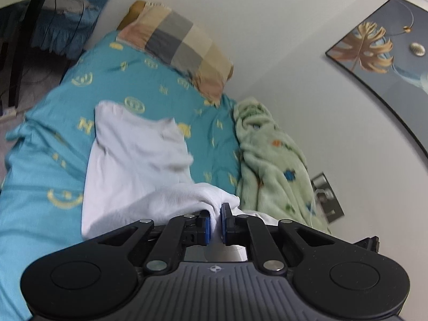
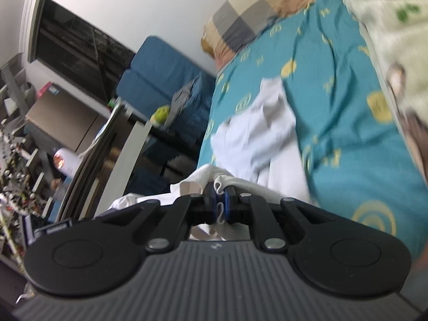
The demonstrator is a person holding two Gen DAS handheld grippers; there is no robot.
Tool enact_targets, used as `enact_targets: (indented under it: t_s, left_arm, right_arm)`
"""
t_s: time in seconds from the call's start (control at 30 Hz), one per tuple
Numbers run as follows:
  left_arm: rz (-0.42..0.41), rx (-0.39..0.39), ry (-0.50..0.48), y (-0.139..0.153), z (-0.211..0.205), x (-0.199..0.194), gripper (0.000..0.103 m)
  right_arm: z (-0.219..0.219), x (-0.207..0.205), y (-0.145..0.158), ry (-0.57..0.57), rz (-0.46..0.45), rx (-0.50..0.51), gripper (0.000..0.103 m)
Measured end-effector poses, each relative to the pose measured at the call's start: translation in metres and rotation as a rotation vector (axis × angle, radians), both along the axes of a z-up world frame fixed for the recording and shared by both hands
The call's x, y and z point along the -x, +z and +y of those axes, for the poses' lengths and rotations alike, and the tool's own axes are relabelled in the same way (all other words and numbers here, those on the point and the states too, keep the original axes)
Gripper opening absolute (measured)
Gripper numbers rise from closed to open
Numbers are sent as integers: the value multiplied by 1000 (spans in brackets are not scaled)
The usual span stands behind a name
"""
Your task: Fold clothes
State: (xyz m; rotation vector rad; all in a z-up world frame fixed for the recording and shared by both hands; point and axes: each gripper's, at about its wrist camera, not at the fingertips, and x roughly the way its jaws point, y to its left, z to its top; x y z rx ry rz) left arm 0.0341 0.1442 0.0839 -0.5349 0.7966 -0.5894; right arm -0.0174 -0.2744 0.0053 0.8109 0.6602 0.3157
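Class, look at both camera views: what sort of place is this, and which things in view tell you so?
Most likely a bedroom in a home. A bed with a teal patterned cover, a checked pillow at its far end, and a framed picture on the wall point to that.

We see a white garment (image 1: 133, 160) of thin, soft, matt cloth, creased. The bedsheet (image 1: 42, 165) is smooth teal cloth with a yellow print; the blanket (image 1: 270, 160) looks fleecy, pale green. The pillow (image 1: 182, 45) wears checked woven cloth. Both grippers, left gripper (image 1: 216, 223) and right gripper (image 2: 220, 204), are matt black plastic with shiny metal rivets and blue pads (image 1: 205, 227). The framed picture (image 1: 379, 53) looks glossy.
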Motion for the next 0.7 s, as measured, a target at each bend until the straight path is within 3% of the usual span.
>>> enact_targets:
  t_s: [0.23, 0.37, 0.5, 0.57, 0.7]
  left_arm:
    - [-29, -56, 122, -53, -4, -108, 8]
    - [26, -109, 153, -101, -3, -165, 8]
    - [80, -184, 150, -141, -5, -194, 9]
    - [104, -217, 147, -154, -7, -199, 14]
    - [158, -244, 121, -163, -6, -193, 39]
  right_arm:
    - [12, -108, -29, -56, 33, 104, 10]
    - [24, -161, -63, -27, 97, 172, 10]
    - [29, -194, -97, -10, 138, 192, 10]
    - [31, -197, -109, 6, 138, 197, 11]
    - [27, -192, -115, 21, 135, 162, 14]
